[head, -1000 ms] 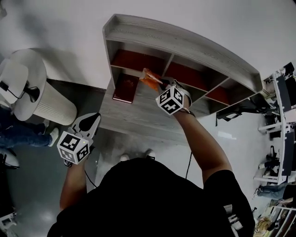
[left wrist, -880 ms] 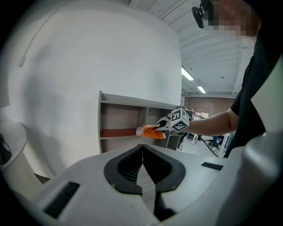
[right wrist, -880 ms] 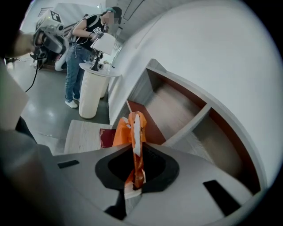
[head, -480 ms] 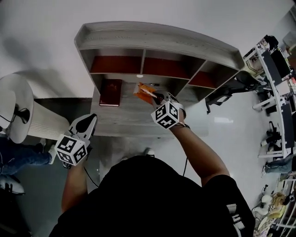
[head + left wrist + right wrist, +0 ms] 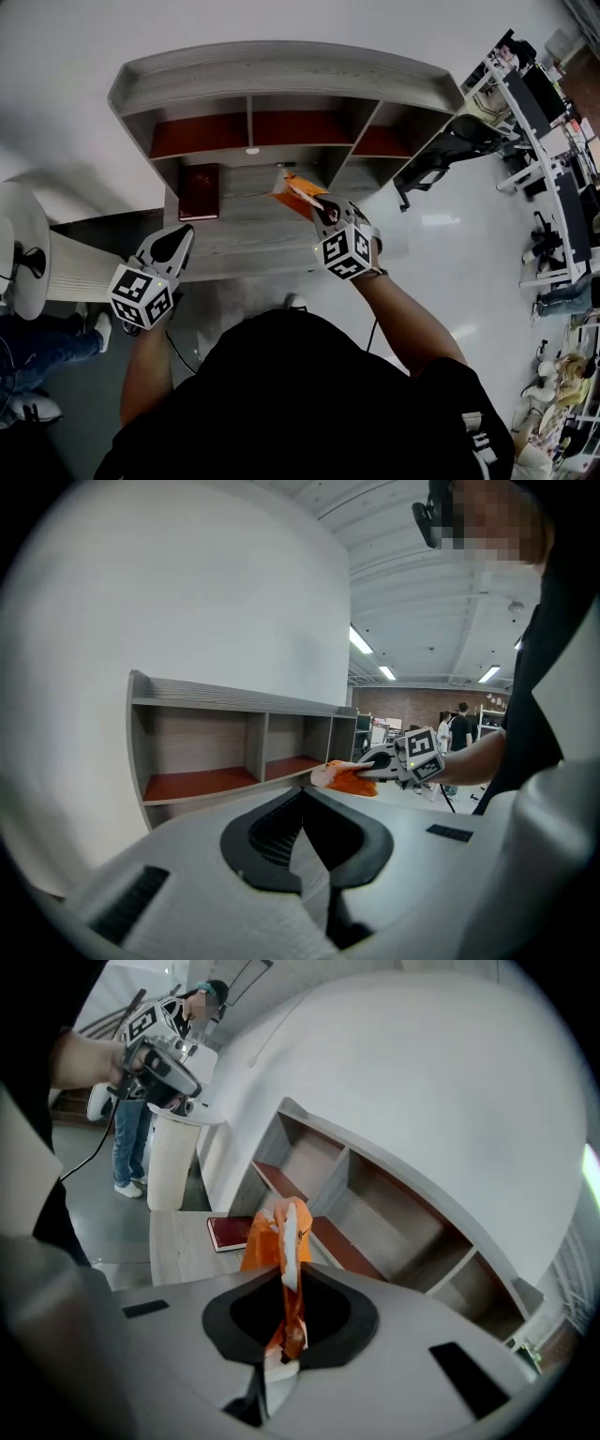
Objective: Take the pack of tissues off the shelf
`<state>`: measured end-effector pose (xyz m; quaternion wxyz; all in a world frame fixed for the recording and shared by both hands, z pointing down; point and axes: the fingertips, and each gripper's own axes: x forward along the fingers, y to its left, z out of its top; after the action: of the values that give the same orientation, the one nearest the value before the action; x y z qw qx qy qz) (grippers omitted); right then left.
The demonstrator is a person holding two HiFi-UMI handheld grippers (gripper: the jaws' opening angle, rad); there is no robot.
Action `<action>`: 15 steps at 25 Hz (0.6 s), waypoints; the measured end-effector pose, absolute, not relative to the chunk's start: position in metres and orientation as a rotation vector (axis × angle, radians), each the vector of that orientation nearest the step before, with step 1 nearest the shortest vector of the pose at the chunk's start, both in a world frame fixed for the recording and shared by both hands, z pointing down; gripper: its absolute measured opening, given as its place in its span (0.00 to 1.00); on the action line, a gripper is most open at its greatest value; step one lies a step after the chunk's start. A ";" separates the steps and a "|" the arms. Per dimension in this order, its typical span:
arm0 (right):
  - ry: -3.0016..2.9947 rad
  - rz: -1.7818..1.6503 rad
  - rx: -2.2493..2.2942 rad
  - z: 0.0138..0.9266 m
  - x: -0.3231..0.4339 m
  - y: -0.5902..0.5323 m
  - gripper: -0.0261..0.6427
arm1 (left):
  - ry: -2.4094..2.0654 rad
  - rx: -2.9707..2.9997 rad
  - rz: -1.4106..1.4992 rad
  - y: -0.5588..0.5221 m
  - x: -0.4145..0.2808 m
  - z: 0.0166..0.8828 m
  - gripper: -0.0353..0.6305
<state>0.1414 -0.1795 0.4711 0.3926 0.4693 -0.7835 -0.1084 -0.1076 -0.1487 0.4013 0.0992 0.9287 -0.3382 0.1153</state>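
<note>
The orange pack of tissues hangs over the grey desk top, in front of the shelf's middle compartment, clear of the shelf. My right gripper is shut on it; in the right gripper view the pack stands edge-up, pinched between the jaws of that gripper. My left gripper hovers at the desk's front left corner, its jaws together with nothing in them. In the left gripper view my left gripper points at the shelf, with the pack to the right.
A dark red book lies on the desk below the left compartment. The compartments have red floors. A white ribbed bin stands left of the desk. A black chair and desks are to the right.
The right gripper has drawn the pack back from the shelf's mouth to over the desk. The left gripper has shifted slightly. The view has swung, so the shelf sits further left.
</note>
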 end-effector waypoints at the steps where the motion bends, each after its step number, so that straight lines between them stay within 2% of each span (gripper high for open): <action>1: -1.987 -0.283 1.204 0.468 0.148 -0.174 0.07 | -0.985 2.754 0.340 -0.150 -0.103 0.400 0.08; 15: -1.949 -0.311 1.280 0.473 0.202 -0.123 0.07 | -0.904 2.814 0.345 -0.149 -0.056 0.397 0.08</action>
<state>0.2024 -0.1228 0.4732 0.3844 0.5022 -0.7649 -0.1222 -0.0563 -0.1492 0.3975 0.0828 0.9424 -0.3028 0.1155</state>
